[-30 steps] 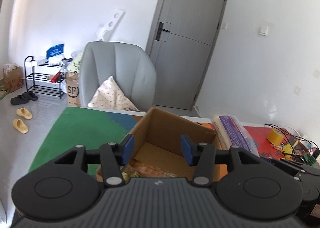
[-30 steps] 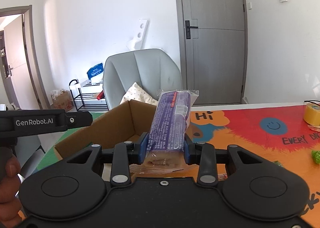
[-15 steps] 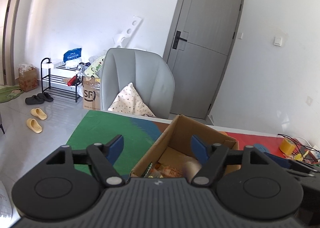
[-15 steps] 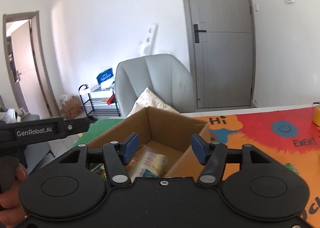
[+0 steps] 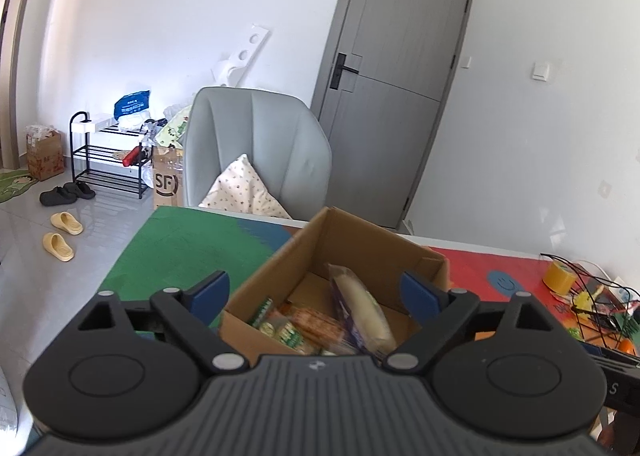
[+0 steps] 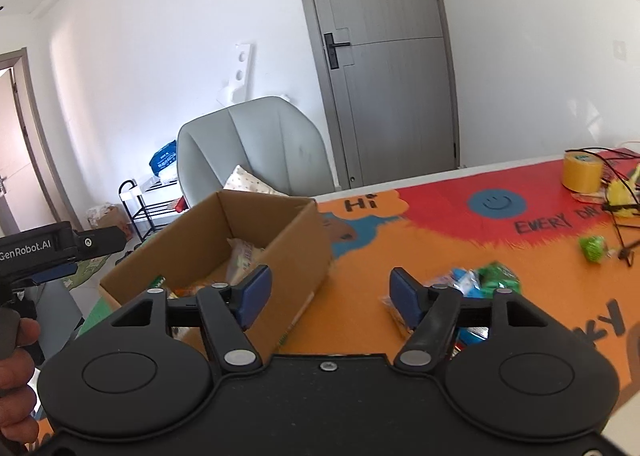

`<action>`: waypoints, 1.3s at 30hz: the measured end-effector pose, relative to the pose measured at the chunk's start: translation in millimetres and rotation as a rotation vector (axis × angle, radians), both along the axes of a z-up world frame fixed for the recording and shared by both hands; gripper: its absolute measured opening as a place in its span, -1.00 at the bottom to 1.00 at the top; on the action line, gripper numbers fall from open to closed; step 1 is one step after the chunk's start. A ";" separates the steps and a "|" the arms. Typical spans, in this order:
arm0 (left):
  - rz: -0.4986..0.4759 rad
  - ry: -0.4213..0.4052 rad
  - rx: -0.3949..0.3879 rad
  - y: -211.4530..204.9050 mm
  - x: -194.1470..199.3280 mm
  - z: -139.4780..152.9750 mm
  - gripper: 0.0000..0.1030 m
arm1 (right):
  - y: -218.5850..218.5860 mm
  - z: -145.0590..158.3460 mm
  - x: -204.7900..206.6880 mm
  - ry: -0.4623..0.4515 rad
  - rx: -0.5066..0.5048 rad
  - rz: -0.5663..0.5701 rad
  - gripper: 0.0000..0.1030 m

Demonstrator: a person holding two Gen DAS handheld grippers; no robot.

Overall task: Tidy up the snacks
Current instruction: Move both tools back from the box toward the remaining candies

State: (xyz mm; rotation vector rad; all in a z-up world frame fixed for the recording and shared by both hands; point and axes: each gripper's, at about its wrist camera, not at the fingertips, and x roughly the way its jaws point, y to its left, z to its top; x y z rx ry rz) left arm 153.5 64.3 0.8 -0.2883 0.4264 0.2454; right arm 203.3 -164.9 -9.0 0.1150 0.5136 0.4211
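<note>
Both hand-held grippers are opening and grasp nothing: the left hand-held gripper above the brown cardboard box, the right hand-held gripper beside it. Next, I judge, reach the blue-green snack packets at 2 o'clock on the colourful table, approaching low and closing centrally.

Home, looks like a living or entry room, not a lab. Evidence: grey upholstered armchair with a patterned cushion straight ahead of the claw, behind the table. Grey interior door with lever handle beyond it to the right, light switch on the white wall further right. Far left of the claw: black shoe rack, yellow slippers and dark slippers on a tiled floor, delivery cartons beside the rack. Table under the claw carries a colourful kids-style mat with a smiley and lettering.
</note>
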 end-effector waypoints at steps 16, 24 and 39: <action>-0.100 0.000 0.005 -57.0 -8.3 -6.4 0.84 | -55.2 -13.6 -18.8 0.021 -0.001 -0.097 0.54; -0.164 -0.014 0.059 -89.3 -10.7 -5.5 0.84 | -81.9 -23.7 -25.8 0.036 -0.004 -0.148 0.50; -0.154 0.014 0.054 -128.5 2.1 -17.0 0.84 | -117.1 -35.3 -21.3 0.056 0.005 -0.196 0.37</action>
